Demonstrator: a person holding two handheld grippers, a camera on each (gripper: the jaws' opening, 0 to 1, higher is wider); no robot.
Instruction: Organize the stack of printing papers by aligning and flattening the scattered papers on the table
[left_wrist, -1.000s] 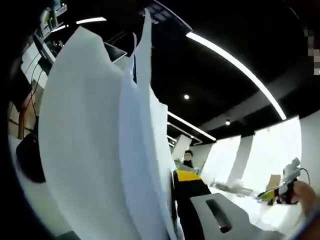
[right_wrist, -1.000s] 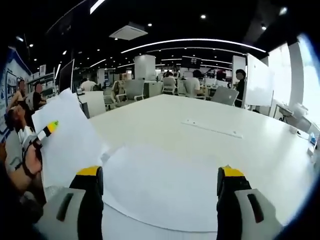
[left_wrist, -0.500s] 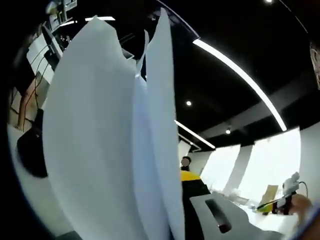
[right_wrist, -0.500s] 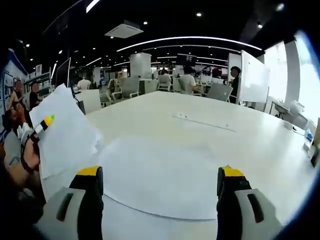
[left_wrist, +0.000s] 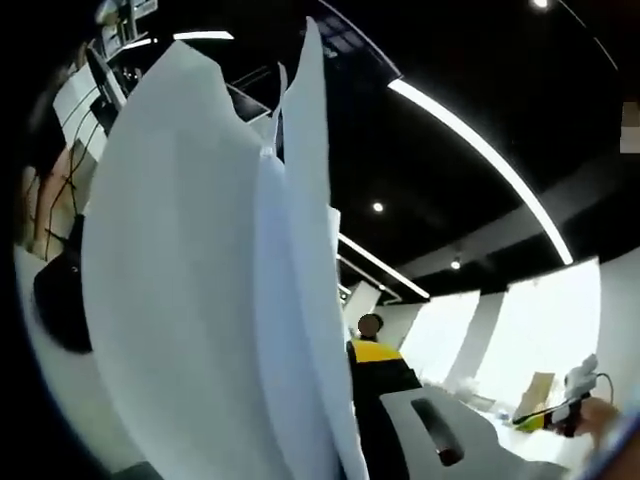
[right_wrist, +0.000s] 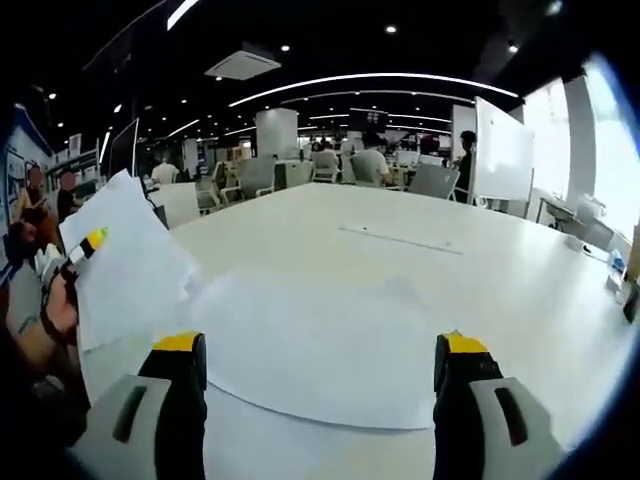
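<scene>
The held sheets (left_wrist: 200, 300) are standing nearly upright off the surface, a small sheaf clamped in the left gripper (right_wrist: 85, 250); I'm counting at least three, fanning apart at their tops. One more sheet, the flat paper (right_wrist: 320, 350), is lying on the white surface (right_wrist: 480, 290) straight ahead of the right gripper (right_wrist: 320, 375), its long edge running across between the two jaws, which are standing wide apart and holding nothing. That gripper is the nearer one to the flat paper; the raised sheaf is hanging off to its left, just beside the flat paper's edge.
</scene>
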